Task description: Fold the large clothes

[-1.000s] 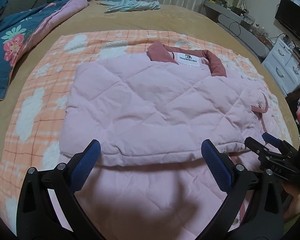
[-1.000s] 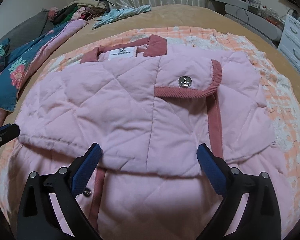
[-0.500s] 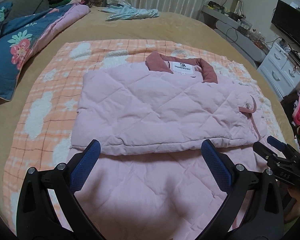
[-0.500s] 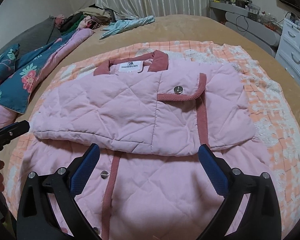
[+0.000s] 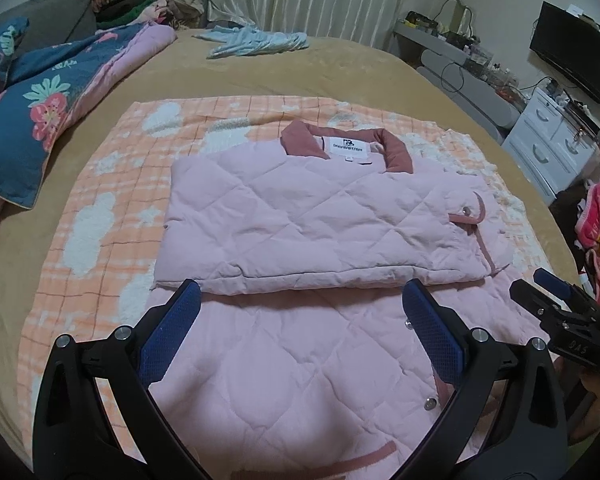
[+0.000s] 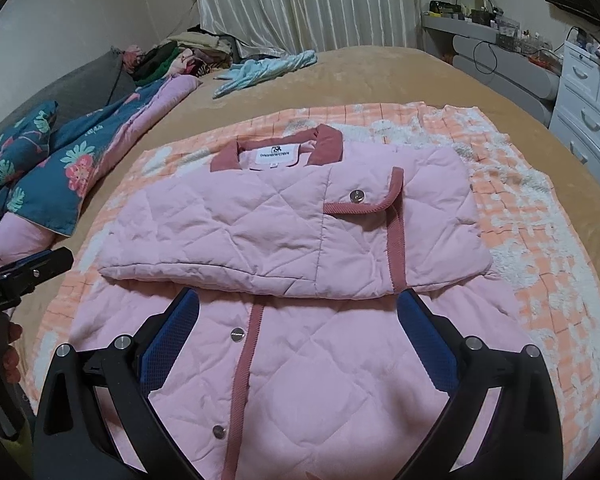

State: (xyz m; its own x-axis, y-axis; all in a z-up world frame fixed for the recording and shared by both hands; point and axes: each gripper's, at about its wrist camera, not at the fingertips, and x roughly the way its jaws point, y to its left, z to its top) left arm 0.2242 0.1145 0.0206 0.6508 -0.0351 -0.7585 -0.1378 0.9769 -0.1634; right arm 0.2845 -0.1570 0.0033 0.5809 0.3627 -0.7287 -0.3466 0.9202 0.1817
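The pink quilted jacket (image 5: 320, 240) lies on an orange checked blanket (image 5: 100, 216) in the middle of the bed (image 5: 340, 68), collar (image 6: 278, 152) at 12 o'clock. Its sleeves appear folded across the chest into a neat band, whose lower edge runs straight across; the hem half lies flat toward 6 o'clock. I judge the sleeve fold done and the bottom-to-top fold next: each gripper needs to take a hem corner and carry it up to the collar.

The left gripper (image 5: 300, 328) hovers over the lower half, fingers (image 5: 172, 332) spread wide, holding nothing. The right gripper (image 6: 300, 332) does likewise above the button placket (image 6: 246, 360), fingers apart and empty.

Room is generous: blanket shows bare at 9 o'clock and 3 o'clock of the jacket, and plain bed lies beyond at 12. A floral quilt (image 5: 24, 120) at 10 o'clock and a pale blue garment (image 5: 256, 42) at 12 sit well apart. The hem corners fall at the lower frame edge, partly hidden by the gripper bodies.
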